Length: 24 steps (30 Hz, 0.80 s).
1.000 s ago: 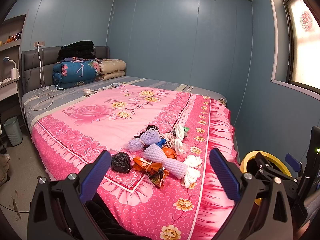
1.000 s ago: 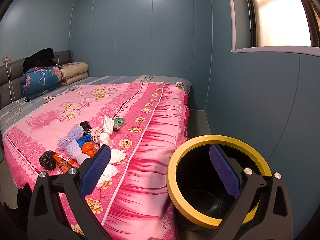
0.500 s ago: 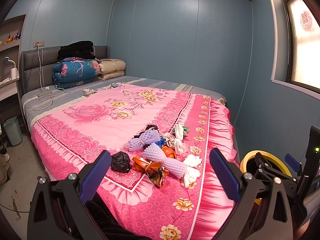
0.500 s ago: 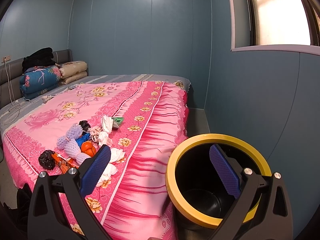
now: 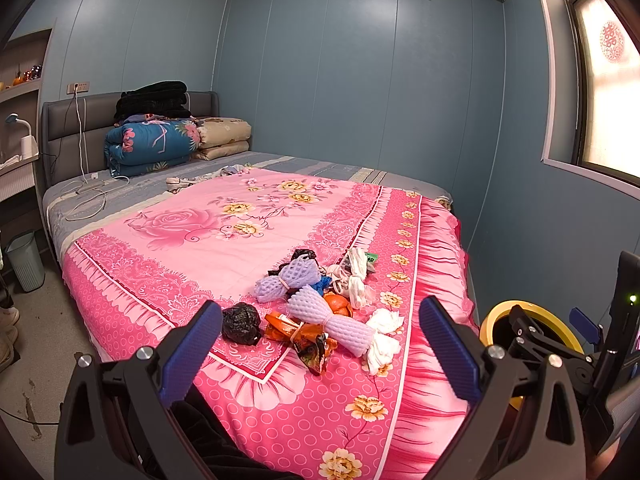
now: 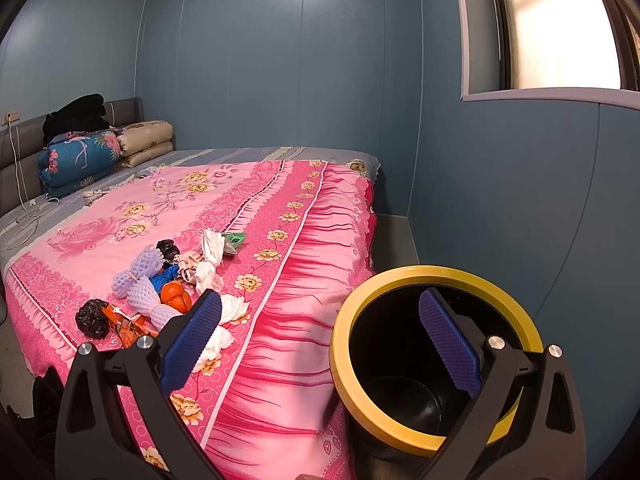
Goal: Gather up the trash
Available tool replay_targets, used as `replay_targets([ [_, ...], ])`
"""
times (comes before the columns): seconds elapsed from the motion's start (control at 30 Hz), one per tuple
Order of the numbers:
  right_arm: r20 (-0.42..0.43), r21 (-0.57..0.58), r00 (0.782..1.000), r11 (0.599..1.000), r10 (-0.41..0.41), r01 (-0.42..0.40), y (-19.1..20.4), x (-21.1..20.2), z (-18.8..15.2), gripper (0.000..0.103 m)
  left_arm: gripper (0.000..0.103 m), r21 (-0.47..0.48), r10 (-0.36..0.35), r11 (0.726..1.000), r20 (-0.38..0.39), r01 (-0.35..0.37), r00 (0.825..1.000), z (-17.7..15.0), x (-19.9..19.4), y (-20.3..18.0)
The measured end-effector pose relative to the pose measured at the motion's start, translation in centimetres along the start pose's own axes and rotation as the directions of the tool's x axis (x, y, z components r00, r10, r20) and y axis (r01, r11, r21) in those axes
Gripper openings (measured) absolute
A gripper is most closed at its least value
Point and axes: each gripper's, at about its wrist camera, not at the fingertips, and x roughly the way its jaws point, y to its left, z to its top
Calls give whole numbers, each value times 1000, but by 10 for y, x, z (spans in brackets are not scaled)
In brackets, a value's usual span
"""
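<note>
Trash pile (image 5: 320, 304) sits at 12 o'clock on the bed (image 5: 224, 240), untouched. Bin (image 6: 432, 360) waits at 3 o'clock. Both grippers, left gripper (image 5: 320, 348) and right gripper (image 6: 320, 340), have fingers released, empty. Looks like pre-grab; next, reach in and pinch one piece.

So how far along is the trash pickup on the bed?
Nothing looks collected yet: the bin looks empty. Nothing is in hand: the left gripper and right gripper both have open, empty jaws. Left: the whole trash pile on the bedspread.
</note>
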Motion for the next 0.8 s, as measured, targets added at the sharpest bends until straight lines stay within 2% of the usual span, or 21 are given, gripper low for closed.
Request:
replay_targets([
  [0.8,-7,2,1000,1000,1,-1,0,1,-2,95,95,0,0,1000,-1,0,1000,0,0,0],
])
